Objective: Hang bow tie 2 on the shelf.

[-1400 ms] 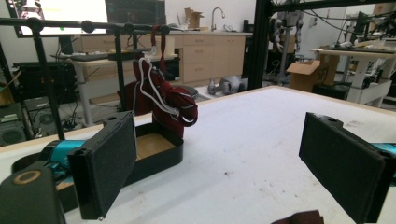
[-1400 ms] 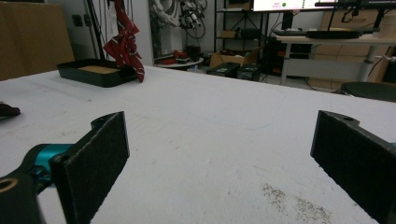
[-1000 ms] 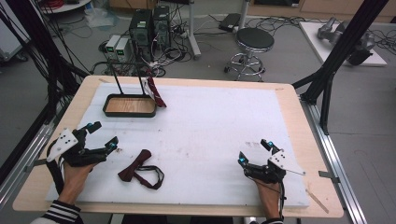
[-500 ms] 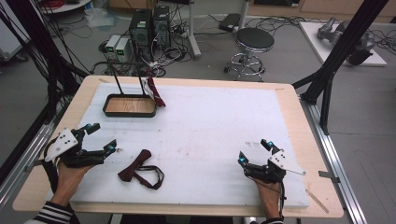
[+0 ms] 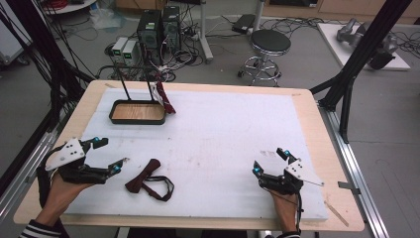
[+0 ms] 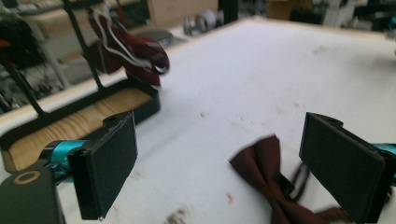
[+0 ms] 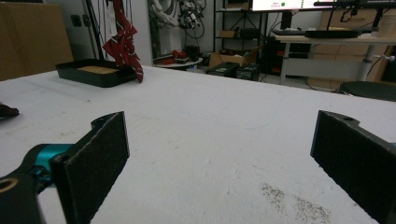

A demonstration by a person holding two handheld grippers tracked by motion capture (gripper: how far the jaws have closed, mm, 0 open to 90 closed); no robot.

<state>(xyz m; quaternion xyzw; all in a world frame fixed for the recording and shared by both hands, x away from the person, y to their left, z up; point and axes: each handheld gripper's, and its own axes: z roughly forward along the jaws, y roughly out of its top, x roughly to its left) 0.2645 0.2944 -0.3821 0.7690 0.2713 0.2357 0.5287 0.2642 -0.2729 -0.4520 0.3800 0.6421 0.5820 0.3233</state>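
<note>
The room around is a cluttered lab: computer towers (image 5: 158,27) and tangled cables on the floor beyond the far edge, a round stool (image 5: 270,44) past them, black frame posts on either side. The tabletop (image 5: 307,104) is a pale wooden board with a big white mat (image 5: 223,139) on it, faintly smudged in the middle.

Far ahead of the left hand-held gripper (image 5: 110,154) stands a black tray with a wooden floor (image 5: 137,112), two thin rods rising from it, and a dark red striped tie (image 5: 163,96) draped at its right end.

The dark red bow tie (image 5: 147,181) lies flat on the mat just to the right of and slightly in front of the left hand-held gripper, its thin strap looped out to the side away from it. In the left gripper view the bow tie (image 6: 268,172) sits low, close to the right-hand jaw, not yet between them.

The left hand-held gripper has its jaws spread wide and empty. The right hand-held gripper (image 5: 270,161) rests well away on the far side of the mat, also wide and empty.

The step looks like reaching for the bow tie. It would go best by swinging the left jaws a little rightward, coming down over the pinched middle knot, not the loose strap, and closing only when the fabric is squarely between the pads.
</note>
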